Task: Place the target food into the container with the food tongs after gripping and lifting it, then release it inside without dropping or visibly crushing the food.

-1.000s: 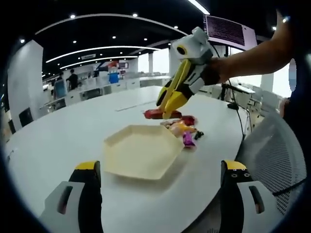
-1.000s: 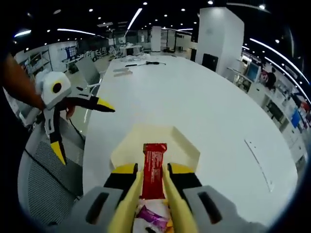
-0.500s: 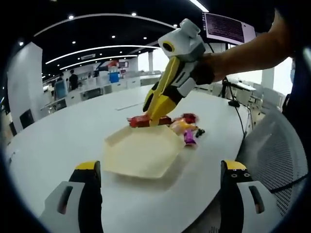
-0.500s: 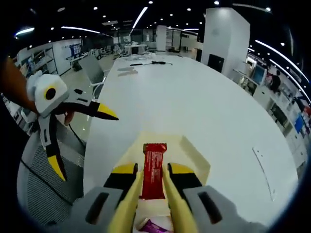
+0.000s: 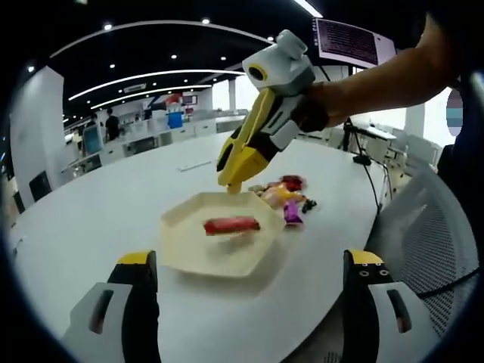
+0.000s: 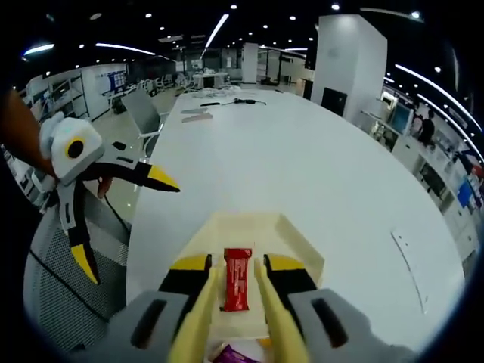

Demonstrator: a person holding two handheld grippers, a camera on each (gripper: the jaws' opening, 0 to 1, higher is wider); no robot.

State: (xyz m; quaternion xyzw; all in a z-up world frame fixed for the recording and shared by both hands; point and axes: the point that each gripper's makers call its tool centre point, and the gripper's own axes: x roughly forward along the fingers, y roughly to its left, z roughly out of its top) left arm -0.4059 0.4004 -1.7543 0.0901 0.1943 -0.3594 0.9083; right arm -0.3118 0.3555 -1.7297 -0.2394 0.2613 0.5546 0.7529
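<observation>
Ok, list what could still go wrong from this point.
1. The red bar lies in the tray right under the right gripper; dipping on withdrawal could crush or drag it.
2. The snack pile touches the tray's far edge, so a sideways swing might scatter it.
3. The left gripper hovers open near the tray's rim and could nudge it.

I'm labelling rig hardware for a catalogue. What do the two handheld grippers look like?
The right gripper has long yellow tong blades, a grey-and-black body and a pale grey camera housing. The left gripper has slim black jaws with yellow tips and the same pale housing. Both are held with bare forearms; no sleeves show.
</observation>
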